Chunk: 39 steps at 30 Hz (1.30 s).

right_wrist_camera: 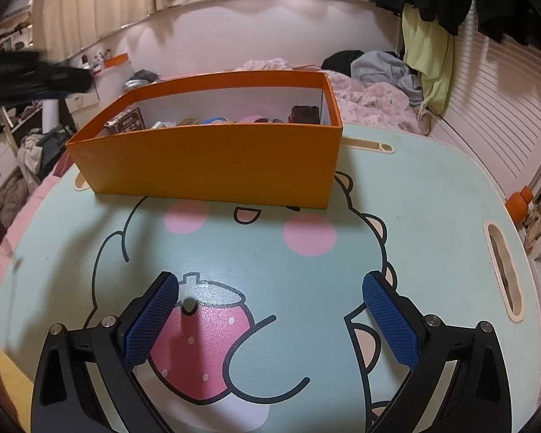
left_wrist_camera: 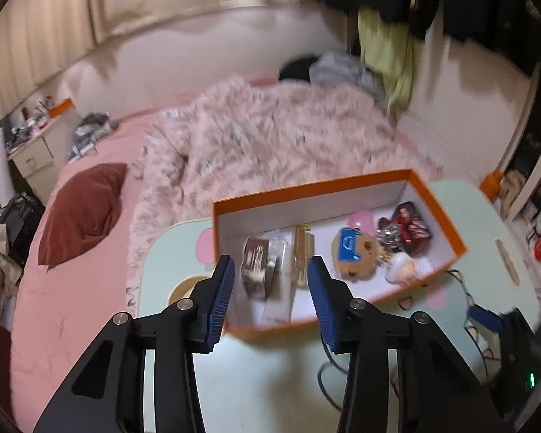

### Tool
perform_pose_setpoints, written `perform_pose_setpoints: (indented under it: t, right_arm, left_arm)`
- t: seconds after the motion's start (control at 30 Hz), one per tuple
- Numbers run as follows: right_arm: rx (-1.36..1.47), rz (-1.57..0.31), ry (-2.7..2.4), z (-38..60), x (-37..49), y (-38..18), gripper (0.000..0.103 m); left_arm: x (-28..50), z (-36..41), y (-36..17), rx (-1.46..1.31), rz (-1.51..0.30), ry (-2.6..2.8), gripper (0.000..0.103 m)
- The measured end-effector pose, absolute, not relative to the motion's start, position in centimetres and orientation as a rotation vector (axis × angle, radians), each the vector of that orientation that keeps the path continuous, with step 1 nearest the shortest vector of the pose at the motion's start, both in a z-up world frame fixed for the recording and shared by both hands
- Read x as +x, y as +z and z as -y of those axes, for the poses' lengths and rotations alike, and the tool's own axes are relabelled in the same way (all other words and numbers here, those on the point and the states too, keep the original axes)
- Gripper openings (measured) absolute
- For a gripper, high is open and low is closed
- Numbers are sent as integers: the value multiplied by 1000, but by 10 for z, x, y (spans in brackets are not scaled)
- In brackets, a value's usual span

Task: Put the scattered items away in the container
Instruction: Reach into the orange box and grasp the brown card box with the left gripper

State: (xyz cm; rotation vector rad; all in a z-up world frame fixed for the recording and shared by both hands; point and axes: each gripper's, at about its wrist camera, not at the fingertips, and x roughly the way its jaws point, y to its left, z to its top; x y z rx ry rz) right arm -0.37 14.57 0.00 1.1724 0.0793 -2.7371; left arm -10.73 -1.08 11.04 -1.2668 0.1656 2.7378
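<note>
An orange box [left_wrist_camera: 306,184] with a white inside stands on the mint cartoon table [left_wrist_camera: 270,379]. In it lie a brown packet [left_wrist_camera: 258,265], a gold item [left_wrist_camera: 303,256], a bear-shaped toy with a blue patch [left_wrist_camera: 353,252], a pink piece [left_wrist_camera: 360,221], a white round item [left_wrist_camera: 400,267] and a dark red packet [left_wrist_camera: 413,227]. My left gripper [left_wrist_camera: 272,288] hovers over the box's near left end, open with nothing between its pads. In the right wrist view the box [right_wrist_camera: 205,162] sits at the table's far side. My right gripper [right_wrist_camera: 270,310] is wide open and empty over the table's printed strawberry.
Behind the table is a bed with a pink floral quilt [left_wrist_camera: 270,137] and a dark red pillow [left_wrist_camera: 83,213]. Cables [left_wrist_camera: 469,299] and a black device [left_wrist_camera: 515,361] lie on the table's right part. The table [right_wrist_camera: 432,216] has a handle slot [right_wrist_camera: 505,270] at its right edge.
</note>
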Motion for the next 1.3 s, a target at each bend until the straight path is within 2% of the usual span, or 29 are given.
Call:
perform_pose_setpoints:
  t: [0.07,0.33,0.43,0.5,0.63,0.77,1.13,1.2,1.3]
  right_arm:
    - [1173,-79,-2736,-146,-3,-1,102]
    - [1171,-66,-2728,-146,-4,2,102]
    - [1173,-63,-2727,-147,-5,3,102]
    - [1178,-59,-2725,-148,-6,3,102]
    - [1186,-50,-2723,-149,-7,3,102]
    - [1189,-47,-2721,-148,-7,3,102]
    - [1188,-46,-2716,-149,-6,0,102]
    - [1186,-46,-2715,-150,-6,0,102]
    - [1190,-45,-2714,-150,-6,1,102]
  left_arm:
    - [-125,12,100,-1334,-180,2722,17]
    - [-147,9,77,-1492,-293,2695,17]
    - [-147,9,76,-1510,-269,2639,23]
    - [-149,7,73,-1525,-266,2613,23]
    - [-155,1,68,-1539,-376,2670,23]
    - [-159,3,62,-1555,-414,2680,36]
    - [-157,8,66,-1592,-385,2624,37]
    - [-155,3,65,-1586,-370,2569,46]
    - [-150,-5,67,-1541,-376,2546,48]
